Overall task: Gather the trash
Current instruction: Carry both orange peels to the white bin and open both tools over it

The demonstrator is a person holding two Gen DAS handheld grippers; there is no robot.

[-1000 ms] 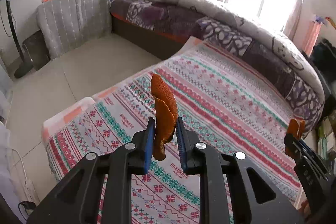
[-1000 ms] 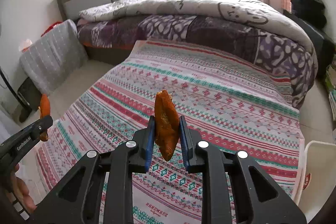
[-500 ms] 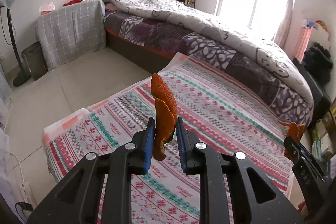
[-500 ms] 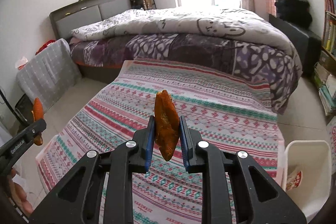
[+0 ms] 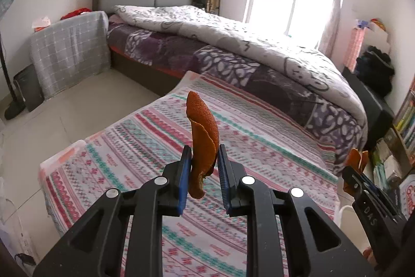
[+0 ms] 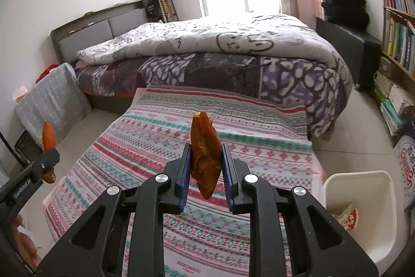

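Observation:
My left gripper [image 5: 204,160] is shut on a curled orange peel [image 5: 202,131] and holds it above the patterned cloth [image 5: 155,136] of a low table. My right gripper [image 6: 205,160] is shut on another piece of orange peel [image 6: 205,157] above the same cloth [image 6: 155,136]. A white trash bin [image 6: 363,214] stands on the floor at the lower right of the right wrist view, with a crumpled wrapper [image 6: 346,216] inside. The right gripper shows at the right edge of the left wrist view [image 5: 356,170], and the left gripper shows at the left edge of the right wrist view [image 6: 48,155].
A bed with a grey quilt [image 6: 233,43] lies behind the table. A grey checked cover [image 5: 70,51] hangs over something at the left. Bookshelves [image 6: 396,30] and stacked books [image 6: 391,105] line the right wall. A fan stand [image 5: 13,95] is at far left.
Both grippers have lifted and pulled back from the table with their peels still held. The right wrist view has swung to the right, so the white bin now shows fully.

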